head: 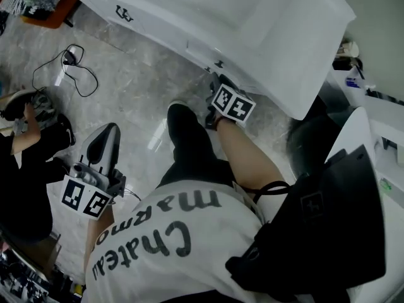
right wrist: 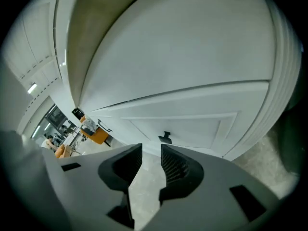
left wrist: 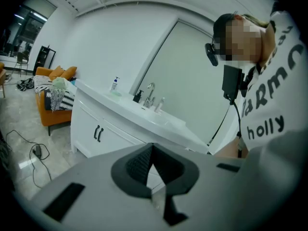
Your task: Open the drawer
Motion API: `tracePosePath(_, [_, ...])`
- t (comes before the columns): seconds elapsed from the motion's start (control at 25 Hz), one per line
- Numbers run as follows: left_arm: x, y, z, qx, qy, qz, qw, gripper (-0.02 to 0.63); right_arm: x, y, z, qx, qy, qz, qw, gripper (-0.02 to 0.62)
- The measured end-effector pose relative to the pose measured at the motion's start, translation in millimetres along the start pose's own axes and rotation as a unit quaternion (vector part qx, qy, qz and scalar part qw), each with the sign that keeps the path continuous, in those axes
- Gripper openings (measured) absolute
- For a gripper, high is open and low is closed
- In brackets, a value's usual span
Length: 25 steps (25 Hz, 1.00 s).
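Holding my left gripper (left wrist: 153,145) low at my left side, clenched; its pad tips meet and nothing sits between them; head view shows it over the marble floor (head: 129,90), well apart from the cabinet.

My right gripper (right wrist: 151,147) is released; jaws stand apart with only floor showing in the gap, nothing grasped; it tilts down at the white vanity (head: 265,24), close in front of it, not touching.

Straight beyond that gap sits the drawer (right wrist: 197,124), a recessed white panel on the vanity face near its end; it looks shut, front flush with the frame; its small dark knob (right wrist: 165,137) is just past my right jaw tips and untouched; in the head view the same knob shows just above my right marker cube.

My white lettered shirt (head: 170,245) fills the bottom of the head view; a black bag (head: 328,226) hangs at my right hip.

Further along the vanity, the left gripper view shows two dark door handles (left wrist: 98,134) side by side on the cabinet front; up on the counter a faucet (left wrist: 150,93) and a pump bottle (left wrist: 114,84).

A black cable (head: 74,68) lies looped on the floor, well apart from both grippers; another person (head: 28,150) sits at the left edge; an orange sofa (left wrist: 54,110) piled with cloth stands at the far end.
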State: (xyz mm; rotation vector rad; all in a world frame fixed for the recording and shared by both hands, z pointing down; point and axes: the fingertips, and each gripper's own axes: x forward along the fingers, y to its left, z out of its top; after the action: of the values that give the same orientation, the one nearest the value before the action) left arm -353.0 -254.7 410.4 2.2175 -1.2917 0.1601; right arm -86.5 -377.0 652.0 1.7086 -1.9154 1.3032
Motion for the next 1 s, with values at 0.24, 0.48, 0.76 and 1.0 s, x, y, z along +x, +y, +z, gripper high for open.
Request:
tracePosePath(0.24, [12.0,6.2,-13.9,-0.008,0.027,-0.009,0.9996,0.008,30.6,-3.5,3.7,-0.015,0.002,-0.040,0.999,0.212])
tracePosePath(0.48, [7.0,8.0,-23.8,-0.024,0.036,-0.009,0.9990,0.008,40.5,-15.7,11.2,0.006,-0.005,-0.095,0.995,0.172])
tracePosePath(0.76, [-2.7,-5.2,-40.9,-0.026,0.051,-0.019,0.9982,0.008,38.0,-24.3,7.7,-0.042,0.010,-0.141,0.989,0.193])
tracePosePath(1.0, [-4.9,-3.4,-43.5,-0.030,0.051,-0.015,0.9982,0.008,48.4,-28.9,10.8,-0.022,0.020,-0.137,0.990,0.136])
